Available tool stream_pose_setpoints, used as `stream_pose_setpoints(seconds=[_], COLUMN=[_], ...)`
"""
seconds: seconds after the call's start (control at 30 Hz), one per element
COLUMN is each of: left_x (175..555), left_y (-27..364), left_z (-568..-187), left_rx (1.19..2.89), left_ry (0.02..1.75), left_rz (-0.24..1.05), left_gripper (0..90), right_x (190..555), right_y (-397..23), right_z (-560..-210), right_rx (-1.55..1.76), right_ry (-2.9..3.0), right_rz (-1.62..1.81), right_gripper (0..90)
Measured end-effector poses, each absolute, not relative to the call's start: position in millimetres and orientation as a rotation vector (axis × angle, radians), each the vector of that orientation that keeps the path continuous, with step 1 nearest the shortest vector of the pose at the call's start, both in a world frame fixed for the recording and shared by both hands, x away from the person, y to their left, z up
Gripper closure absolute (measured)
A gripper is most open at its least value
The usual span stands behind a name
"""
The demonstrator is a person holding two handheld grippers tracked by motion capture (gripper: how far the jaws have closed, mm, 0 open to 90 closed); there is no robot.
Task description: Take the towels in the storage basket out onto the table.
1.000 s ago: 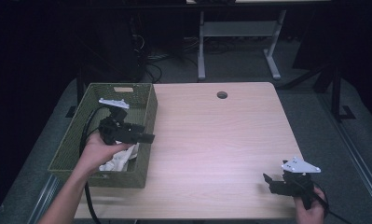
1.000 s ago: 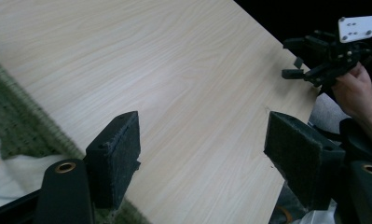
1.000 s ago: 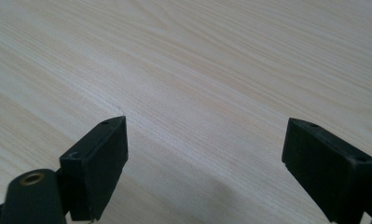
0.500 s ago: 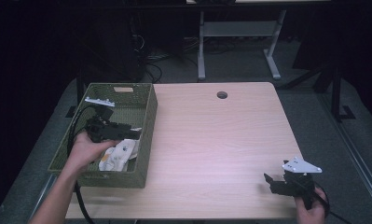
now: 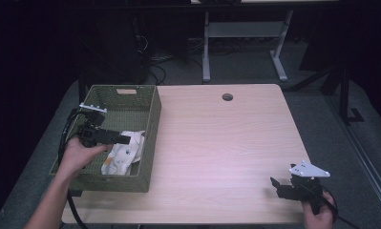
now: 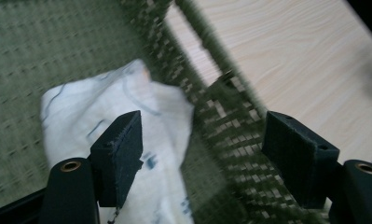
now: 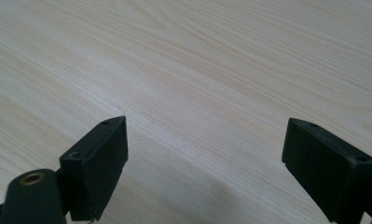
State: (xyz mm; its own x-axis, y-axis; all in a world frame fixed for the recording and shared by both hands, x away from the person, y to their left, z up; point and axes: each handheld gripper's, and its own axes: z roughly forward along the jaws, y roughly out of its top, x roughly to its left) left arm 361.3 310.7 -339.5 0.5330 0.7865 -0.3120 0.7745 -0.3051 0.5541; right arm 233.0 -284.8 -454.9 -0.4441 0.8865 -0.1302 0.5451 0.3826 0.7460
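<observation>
Cloth in basket near bench's left edge — just ahead of left tool, jaws apart, empty; right tool well apart, also open.

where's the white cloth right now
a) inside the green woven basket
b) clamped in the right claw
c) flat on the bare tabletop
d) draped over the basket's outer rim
a) The white cloth lies crumpled on the floor of the green woven basket, and the left claw stands open above it with nothing between its pads.
</observation>
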Motion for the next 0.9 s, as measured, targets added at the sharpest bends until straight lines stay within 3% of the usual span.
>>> stream_pose_setpoints(seconds=[0.9], left_x=[389], left_y=[309], left_z=[-391], left_rx=[2.405], left_ry=[1.492], left_rz=[-0.004], left_gripper=[31.7], right_x=[233], right_y=[-284], right_z=[-454], right_rx=[1.219], right_ry=[2.130], right_rz=[0.869], right_gripper=[13.9])
